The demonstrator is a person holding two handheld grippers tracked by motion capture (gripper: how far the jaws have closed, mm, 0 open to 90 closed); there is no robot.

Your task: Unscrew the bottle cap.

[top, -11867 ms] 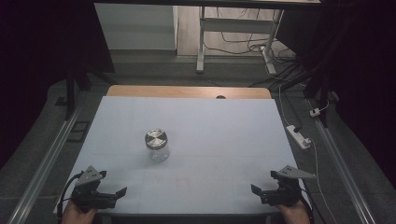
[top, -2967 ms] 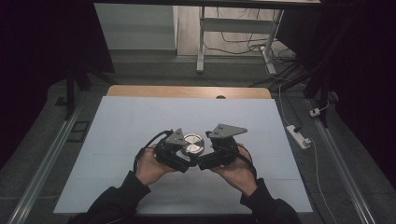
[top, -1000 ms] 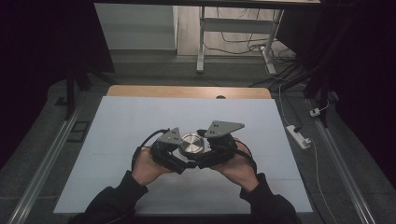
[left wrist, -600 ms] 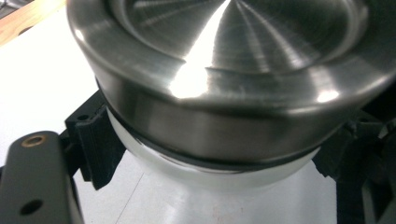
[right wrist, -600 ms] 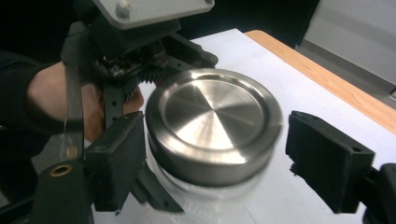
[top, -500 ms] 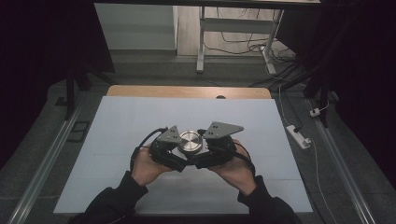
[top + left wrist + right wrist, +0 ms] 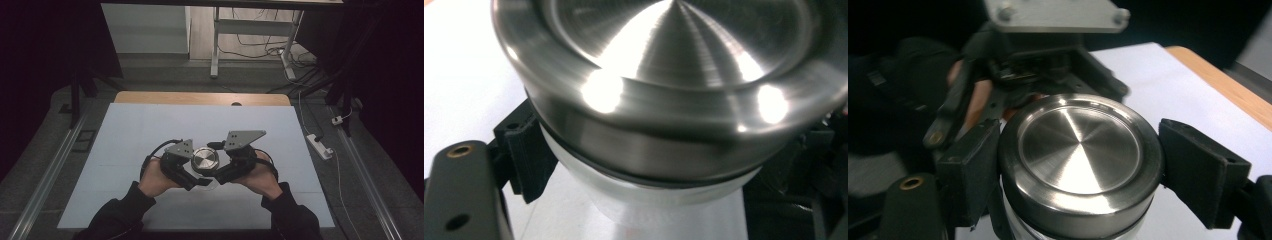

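High view shows a jar point(image 7: 205, 167) near the middle of the white table point(image 7: 125, 135), with its shiny metal lid point(image 7: 205, 160) on top. Two hands hold a gripper on each side of it. The left gripper point(image 7: 192, 175) grabs the glass body under the lid. Right gripper view shows the right gripper point(image 7: 1075, 165) with its black jaws pressed on both sides of the lid point(image 7: 1080, 150). Left gripper view shows the lid point(image 7: 664, 85) very close up.

Glossy brushed-metal lid point(image 7: 1079, 150), matt white table point(image 7: 150, 130)
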